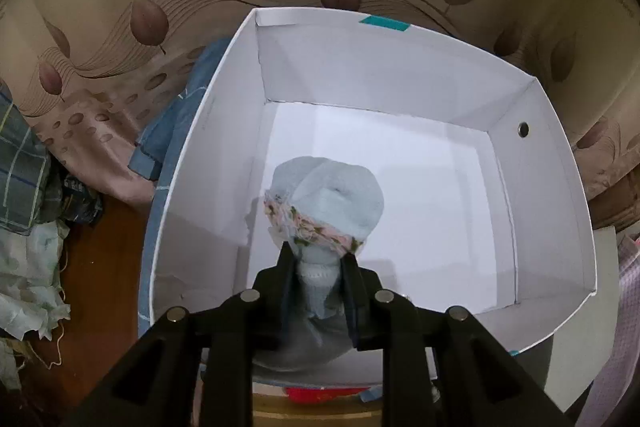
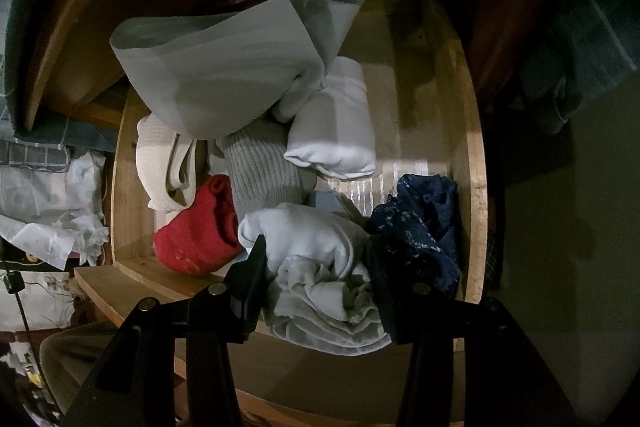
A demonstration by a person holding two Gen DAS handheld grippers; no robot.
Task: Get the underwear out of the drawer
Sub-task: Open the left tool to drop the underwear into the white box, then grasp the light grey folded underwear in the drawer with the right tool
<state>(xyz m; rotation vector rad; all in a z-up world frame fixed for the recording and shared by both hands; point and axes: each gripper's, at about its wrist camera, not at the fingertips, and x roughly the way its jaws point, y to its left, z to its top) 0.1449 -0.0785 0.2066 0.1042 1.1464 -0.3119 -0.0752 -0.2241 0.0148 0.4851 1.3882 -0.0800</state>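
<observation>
In the left wrist view my left gripper is shut on a pale blue pair of underwear with a floral waistband and holds it over the inside of a white cardboard box. In the right wrist view my right gripper is over the open wooden drawer. Its jaws stand apart around a crumpled pale grey-blue garment at the drawer's front; I cannot tell if they press it.
The drawer also holds a red garment, a grey ribbed one, a white folded one, a dark blue patterned one and a large grey piece. Leaf-patterned bedding and blue cloth lie beside the box.
</observation>
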